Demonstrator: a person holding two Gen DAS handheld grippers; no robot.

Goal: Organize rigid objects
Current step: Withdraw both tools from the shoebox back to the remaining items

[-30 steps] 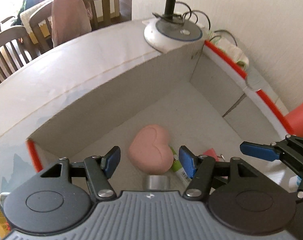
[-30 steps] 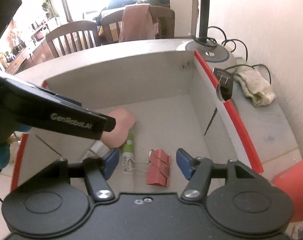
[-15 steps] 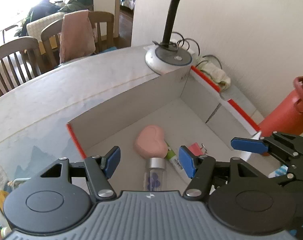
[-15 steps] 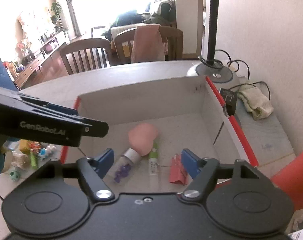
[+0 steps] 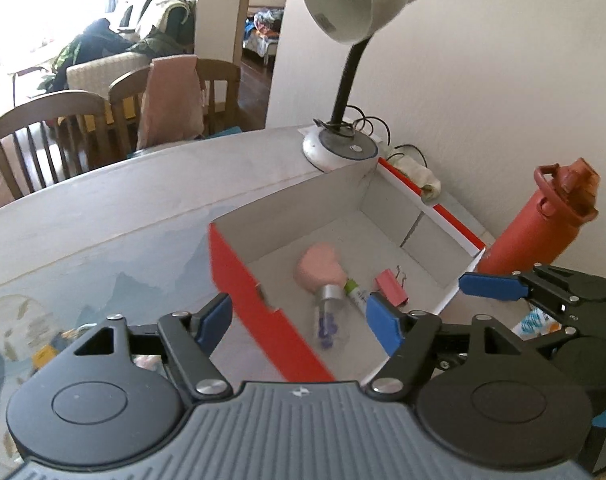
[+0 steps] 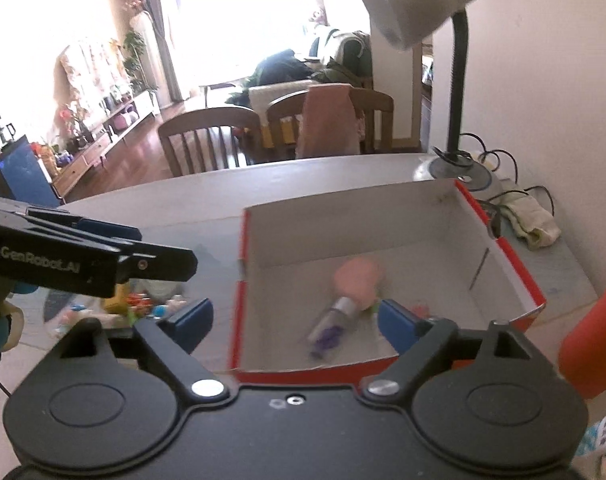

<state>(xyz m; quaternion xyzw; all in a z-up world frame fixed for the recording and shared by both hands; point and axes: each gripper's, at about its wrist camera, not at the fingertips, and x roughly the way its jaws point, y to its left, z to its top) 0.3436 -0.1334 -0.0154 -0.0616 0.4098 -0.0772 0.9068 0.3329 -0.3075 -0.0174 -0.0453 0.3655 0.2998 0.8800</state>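
Pale grey tabletop point(image 5: 115, 216) against a white wall carried everything, with wooden chairs point(image 6: 207, 136) beyond it and a white gooseneck desk lamp point(image 5: 343, 80) at the back corner. Nearest me sat the open red cardboard box with white inner walls point(image 5: 239, 276), and just beside its right end stood an upright red drinking bottle point(image 5: 539, 224).

Four items lay near together on the box floor:
1. Pink heart-shaped block point(image 5: 321, 270), largest. I judged it light and rigid, though it could be soft; its flat sides would suit a straight pinch.
2. Clear vial with a silver cap and purple contents point(image 5: 327, 316), lying on its side, cap touching the heart. I judged it smooth, liable to roll and possibly fragile; grip across the capped neck.
3. White-and-green tube point(image 5: 357, 292), just beside the vial. Light; take it mid-length.
4. Pink binder clip with wire handles point(image 5: 391, 288). Stiff; pinch the folded body, not the handles.

Small colourful toys point(image 6: 143, 304) lay on the table left of the box, too blurred to identify.

My left tongs point(image 5: 299, 316) were spread wide and held nothing, poised above the box's near corner. My right tongs point(image 6: 293, 318) were likewise spread wide and carried nothing.
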